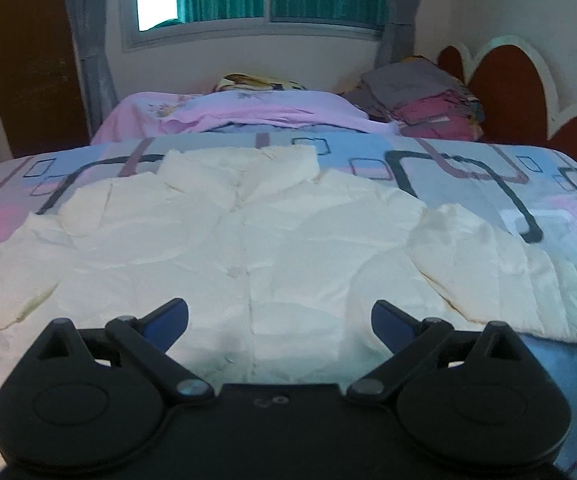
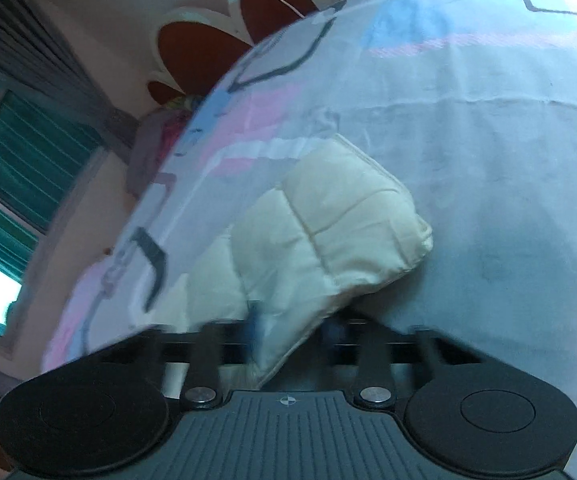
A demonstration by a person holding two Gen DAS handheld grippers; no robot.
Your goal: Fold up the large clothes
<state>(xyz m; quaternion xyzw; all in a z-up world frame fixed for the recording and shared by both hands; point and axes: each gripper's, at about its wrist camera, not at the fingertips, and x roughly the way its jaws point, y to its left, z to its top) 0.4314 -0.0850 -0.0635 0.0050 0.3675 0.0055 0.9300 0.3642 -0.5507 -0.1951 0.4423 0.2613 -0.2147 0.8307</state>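
Sleeve fold under way on the bed.

A cream quilted jacket [image 1: 248,240] lies front-up on the patterned bedspread [image 1: 468,168]. The right gripper [image 2: 292,332] pinches its sleeve cuff [image 2: 348,216]; the left gripper [image 1: 279,318] hovers wide apart, empty. Next, I'd judge: carry the sleeve across the chest.

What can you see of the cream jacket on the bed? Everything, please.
The cream jacket is puffy and quilted, with stitched panels and a matte fabric look. It lies spread front-up on the patterned bedspread, collar toward the window, front closed with round snaps down the middle, both sleeves out sideways. The fabric is creased. The left gripper hovers over the hem, jaws open, nothing between them. The right gripper has a sleeve edge between its jaws, which look closed on it; that view is blurred.
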